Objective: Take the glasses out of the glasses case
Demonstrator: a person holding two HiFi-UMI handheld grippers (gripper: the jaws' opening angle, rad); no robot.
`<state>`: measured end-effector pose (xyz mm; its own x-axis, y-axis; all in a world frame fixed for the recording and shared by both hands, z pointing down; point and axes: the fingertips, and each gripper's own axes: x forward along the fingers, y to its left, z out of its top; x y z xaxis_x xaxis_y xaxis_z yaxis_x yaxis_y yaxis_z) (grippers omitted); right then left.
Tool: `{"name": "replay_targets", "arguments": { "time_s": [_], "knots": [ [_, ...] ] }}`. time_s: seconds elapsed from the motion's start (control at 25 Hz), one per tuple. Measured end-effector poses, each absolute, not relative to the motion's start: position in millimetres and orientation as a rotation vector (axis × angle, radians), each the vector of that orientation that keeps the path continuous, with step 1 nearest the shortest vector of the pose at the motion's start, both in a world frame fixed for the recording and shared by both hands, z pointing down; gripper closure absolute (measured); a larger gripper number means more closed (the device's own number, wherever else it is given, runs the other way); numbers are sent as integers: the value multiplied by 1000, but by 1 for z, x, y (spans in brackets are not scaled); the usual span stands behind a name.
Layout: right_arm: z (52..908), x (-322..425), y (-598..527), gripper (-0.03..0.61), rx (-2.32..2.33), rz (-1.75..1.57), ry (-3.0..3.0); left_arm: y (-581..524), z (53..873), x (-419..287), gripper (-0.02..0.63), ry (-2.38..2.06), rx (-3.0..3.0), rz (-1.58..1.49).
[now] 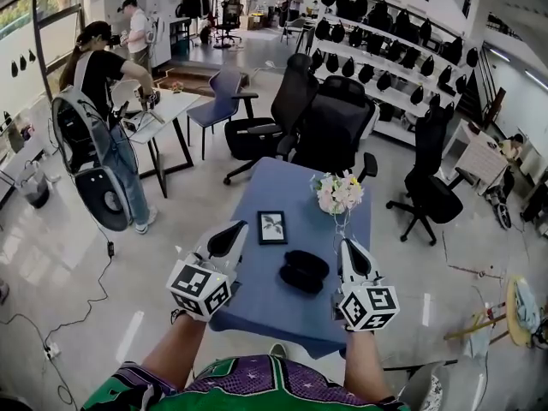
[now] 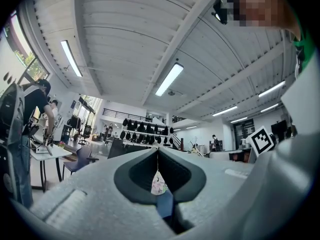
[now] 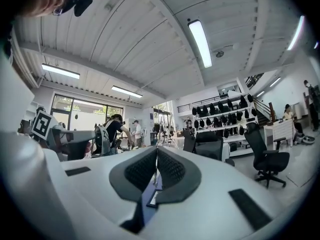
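- Black, hard-looking glasses case (image 1: 304,271) lies at lower centre of the frame on the blue surface (image 1: 257,302), between your claws.
- Left claw (image 1: 231,236) and right claw (image 1: 352,255) are both pressed together, holding nothing.
- Expect a light, stiff, slippery shell: steady its base and lift the lid edge. The glasses inside are probably fragile.

Open-plan lab or office hall: black office chairs (image 1: 332,127), worktable (image 1: 174,108), long shelves (image 1: 387,65) of dark gear, perhaps helmets.
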<state>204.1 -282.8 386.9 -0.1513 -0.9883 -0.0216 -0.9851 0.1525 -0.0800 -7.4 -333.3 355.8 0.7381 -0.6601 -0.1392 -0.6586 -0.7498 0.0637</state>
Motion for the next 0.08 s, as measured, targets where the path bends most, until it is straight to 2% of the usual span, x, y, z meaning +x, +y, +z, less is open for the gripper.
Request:
{"name": "replay_targets", "arguments": {
  "time_s": [0.08],
  "knots": [
    [386,202,-283,575,-1987,-72,2334,-332,355,-9,597,-1108,2920,-244]
  ]
}}
